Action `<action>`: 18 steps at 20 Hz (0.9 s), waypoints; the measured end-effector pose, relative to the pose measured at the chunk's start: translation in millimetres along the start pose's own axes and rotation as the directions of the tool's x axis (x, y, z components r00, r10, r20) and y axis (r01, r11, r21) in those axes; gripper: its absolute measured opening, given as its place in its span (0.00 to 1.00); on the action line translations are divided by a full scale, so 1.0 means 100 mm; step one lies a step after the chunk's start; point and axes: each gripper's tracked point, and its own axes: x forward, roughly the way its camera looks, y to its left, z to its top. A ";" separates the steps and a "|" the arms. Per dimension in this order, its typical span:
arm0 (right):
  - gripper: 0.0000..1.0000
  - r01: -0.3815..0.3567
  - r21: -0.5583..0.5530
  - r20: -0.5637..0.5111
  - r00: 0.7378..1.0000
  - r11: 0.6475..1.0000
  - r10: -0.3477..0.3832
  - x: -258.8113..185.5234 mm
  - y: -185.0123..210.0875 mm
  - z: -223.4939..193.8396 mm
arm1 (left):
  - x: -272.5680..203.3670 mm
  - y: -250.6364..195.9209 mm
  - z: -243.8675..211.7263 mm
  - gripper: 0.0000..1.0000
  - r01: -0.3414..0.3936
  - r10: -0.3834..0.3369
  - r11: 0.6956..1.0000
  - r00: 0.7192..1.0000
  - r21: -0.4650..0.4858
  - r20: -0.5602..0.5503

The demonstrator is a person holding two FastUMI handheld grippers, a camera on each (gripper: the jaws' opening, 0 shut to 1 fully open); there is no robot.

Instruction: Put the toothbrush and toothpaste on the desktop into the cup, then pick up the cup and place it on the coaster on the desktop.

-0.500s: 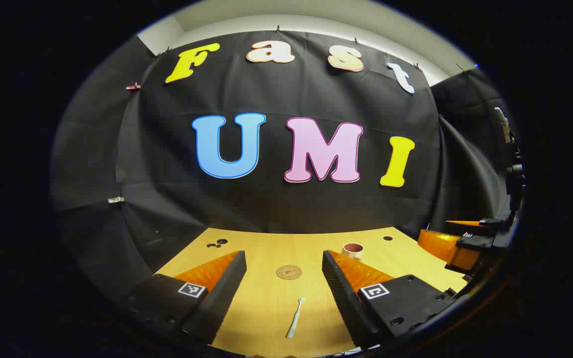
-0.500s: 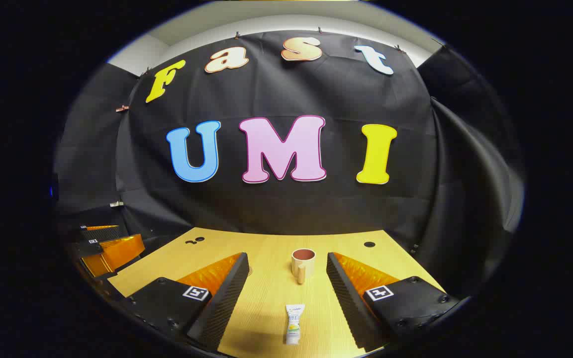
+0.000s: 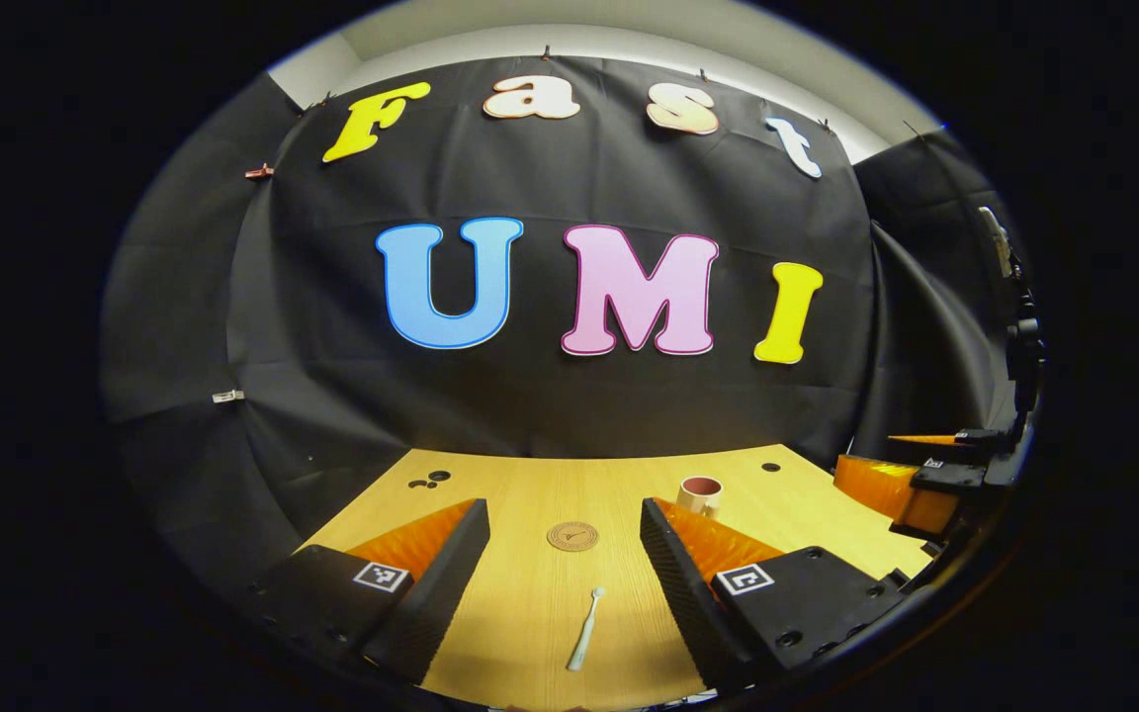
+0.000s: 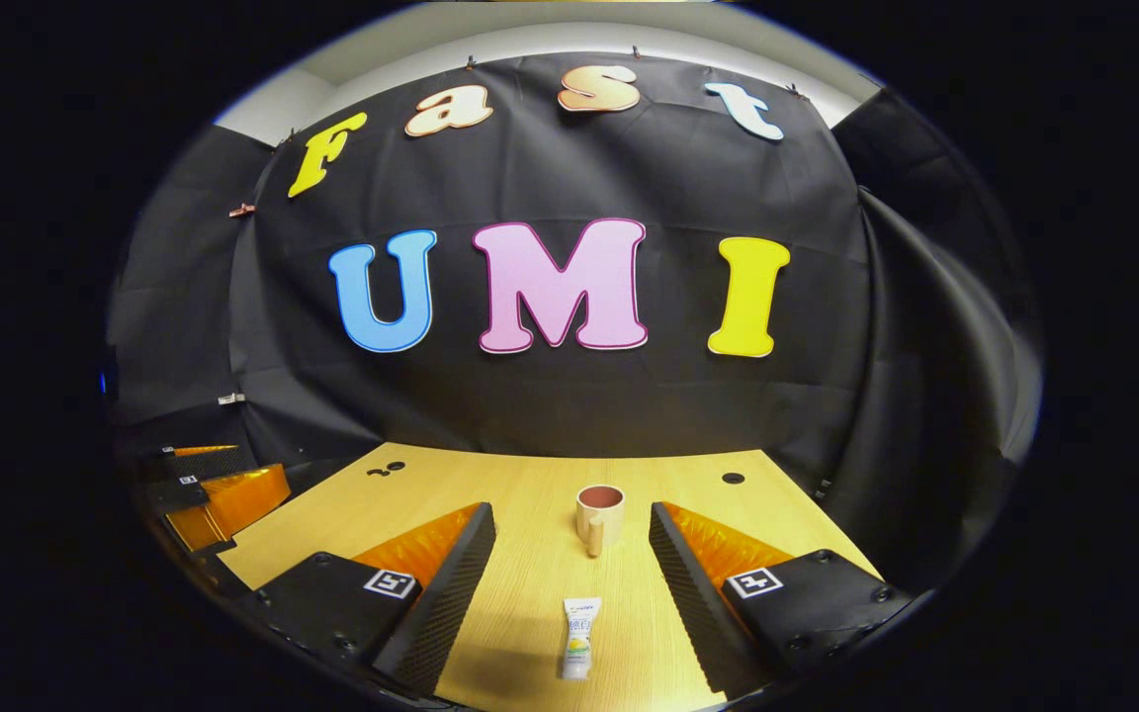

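Item: desk, wooden, task not yet begun

Left gripper: jaws spread wide, empty, hovering over the desk. Toothbrush lies flat between the fingers at 6 o'clock in the left gripper view, pointing roughly away. Coaster just beyond it, near centre; cup at 2 o'clock from the coaster.

Right gripper: jaws spread wide, empty. Toothpaste lies flat between the fingers at 6 o'clock in the right gripper view, cap end nearest; cup upright beyond it at 12 o'clock, handle facing the camera.

Handling note: likely step is the first pickup. Lower straight down, straddle the thin handle crosswise, close gently near mid-length so it tips into the cup without swinging
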 end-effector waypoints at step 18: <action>0.97 -0.042 0.001 -0.222 0.974 0.999 0.041 0.32 0.06 -0.65 | -0.02 0.22 -0.27 0.97 -0.106 0.105 0.994 0.991 -0.008 -0.078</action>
